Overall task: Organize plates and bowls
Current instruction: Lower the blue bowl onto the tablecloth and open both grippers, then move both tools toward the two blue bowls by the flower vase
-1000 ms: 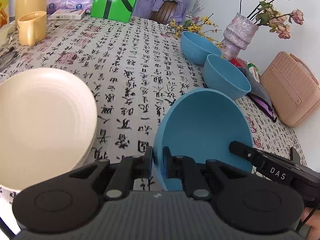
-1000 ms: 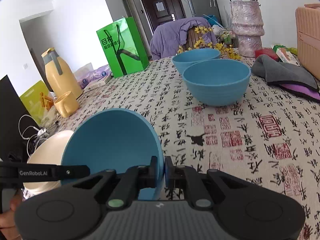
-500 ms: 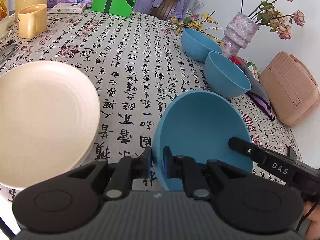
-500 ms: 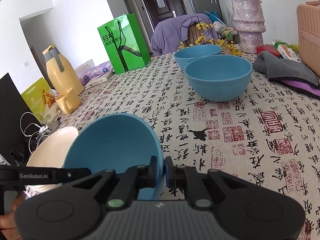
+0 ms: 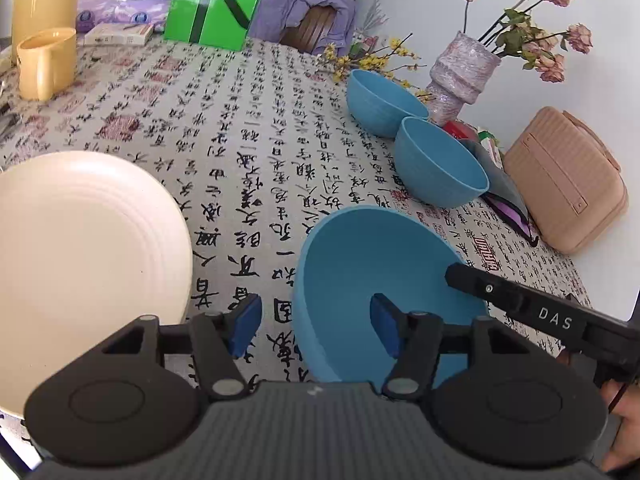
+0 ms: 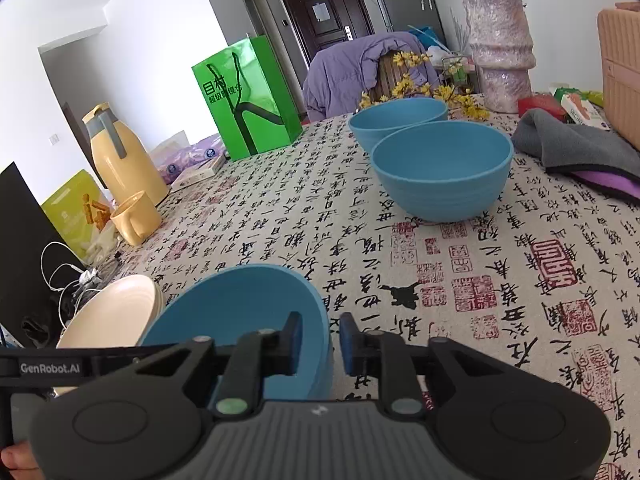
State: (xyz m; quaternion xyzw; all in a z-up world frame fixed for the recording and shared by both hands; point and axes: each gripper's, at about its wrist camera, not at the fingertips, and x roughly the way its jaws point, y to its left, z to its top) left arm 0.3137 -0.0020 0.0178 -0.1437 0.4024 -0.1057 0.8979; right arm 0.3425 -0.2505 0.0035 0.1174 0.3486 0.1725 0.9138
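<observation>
Resting on the patterned surface (image 5: pixel 256 128), the near blue bowl (image 5: pixel 372 276) is no longer being pinched by either tool. Half a second ago both tools were pressed together on its rim, one at each side; now the left tool (image 5: pixel 316 330) is being held with its fingers spread wide, the left edge of the bowl sitting between the blue pads without touching them. The right tool (image 6: pixel 319 344) is being opened as well, though less far: a narrow gap is showing between its pads, with the bowl's right rim standing in that gap, and contact there cannot be ruled out. The bowl is being left just beside the cream plates (image 5: pixel 80 248), slightly tilted toward the left wrist camera as far as can be judged.

This release is being read as the end of one placement step. Two more blue bowls are standing farther along the surface, the middle bowl (image 6: pixel 442 170) and the far bowl (image 6: pixel 396 118) touching or nearly touching each other, near the vase (image 6: pixel 500 36). Since these are well apart from the set-down bowl, the gathering of bowls is probably unfinished, and one of them is likely being considered as the next thing to be fetched. Both tools are needing to be drawn clear of the rim first, so that the bowl is not being tipped.
</observation>
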